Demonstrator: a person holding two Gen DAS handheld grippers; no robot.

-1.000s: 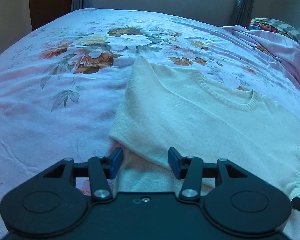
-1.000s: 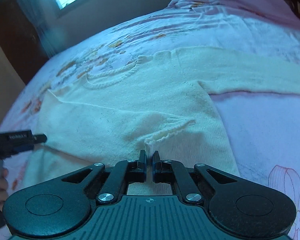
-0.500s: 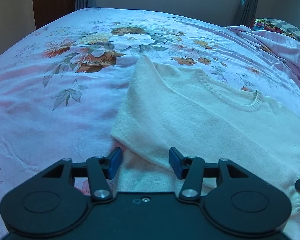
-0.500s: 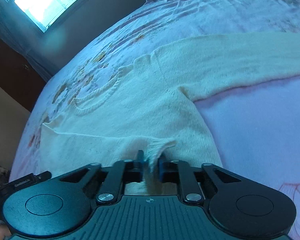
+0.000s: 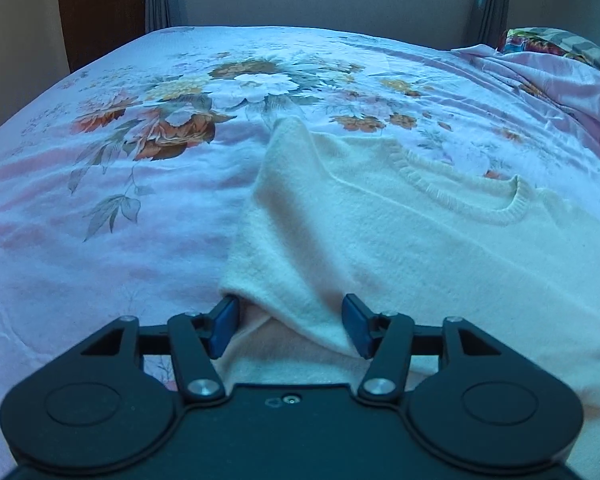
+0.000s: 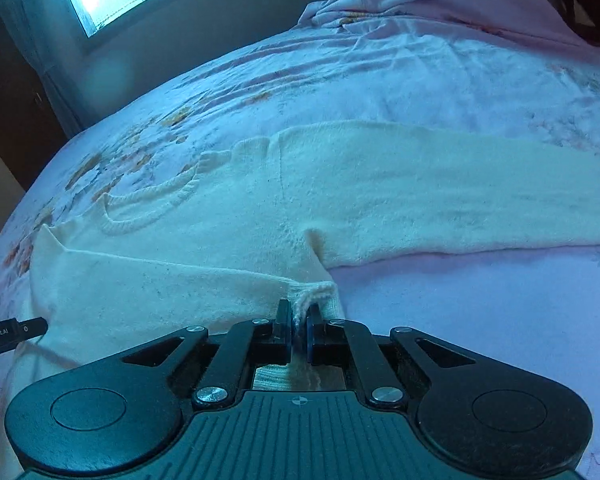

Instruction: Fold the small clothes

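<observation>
1. Cream knit sweater [image 5: 400, 240] spread flat on the floral bedsheet [image 5: 100, 220], one sleeve folded across the body.
2. Left gripper [image 5: 290, 330] low at the near left fold edge, jaws spread wide.
3. Right gripper [image 6: 299, 330] pinching the folded sleeve's ribbed cuff [image 6: 316, 294], jaws nearly closed.
4. Other sleeve [image 6: 460, 196] stretched out to the right.

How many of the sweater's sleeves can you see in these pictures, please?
2. One sleeve is folded across the sweater body, its cuff pinched in the right tongs. The other sleeve lies stretched out to the right on the bedsheet.
</observation>
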